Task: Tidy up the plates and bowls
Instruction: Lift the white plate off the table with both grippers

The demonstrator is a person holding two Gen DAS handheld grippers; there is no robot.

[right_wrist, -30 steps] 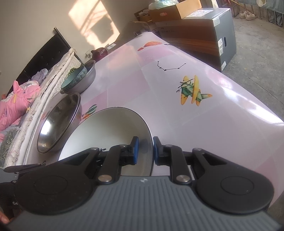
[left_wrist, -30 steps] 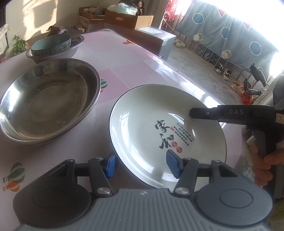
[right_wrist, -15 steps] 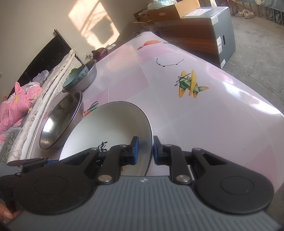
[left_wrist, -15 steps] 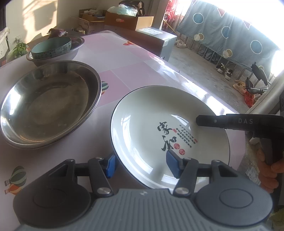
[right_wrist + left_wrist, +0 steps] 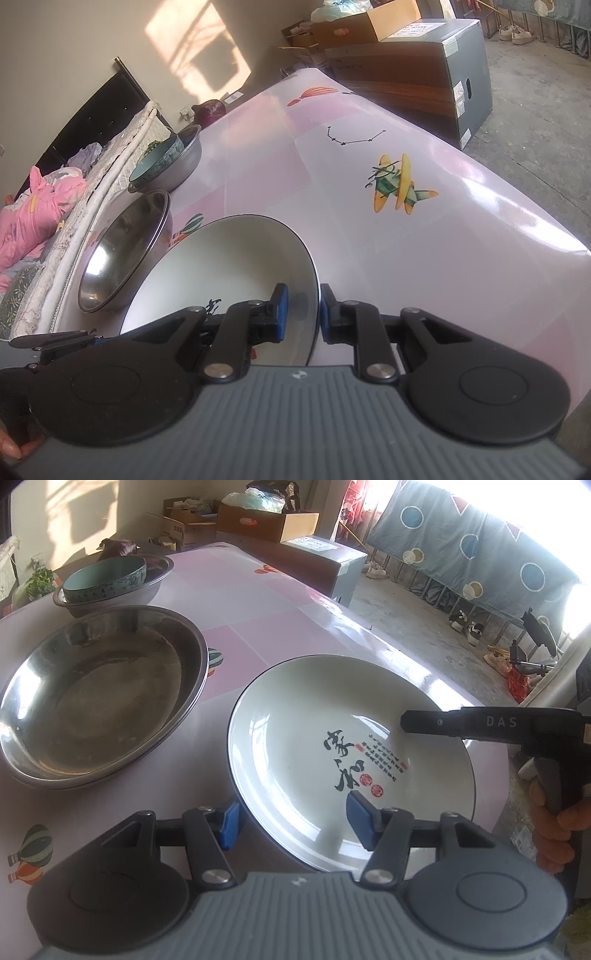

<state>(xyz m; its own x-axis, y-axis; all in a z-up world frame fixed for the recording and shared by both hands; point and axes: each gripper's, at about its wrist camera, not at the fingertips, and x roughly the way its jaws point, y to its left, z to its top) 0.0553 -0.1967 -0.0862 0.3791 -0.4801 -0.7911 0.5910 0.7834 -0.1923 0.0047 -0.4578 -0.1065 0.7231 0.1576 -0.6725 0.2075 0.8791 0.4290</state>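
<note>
One plate [image 5: 332,738], three bowls [image 5: 96,694].

Beyond the pink table [image 5: 369,122], open cardboard boxes [image 5: 373,18] sit on a dark cabinet [image 5: 424,74]; pink bedding [image 5: 33,218] lies left.

Steel basin [image 5: 92,698] crowds the plate's [image 5: 295,746] left — pink tabletop [image 5: 424,258] beyond lies bare.
</note>
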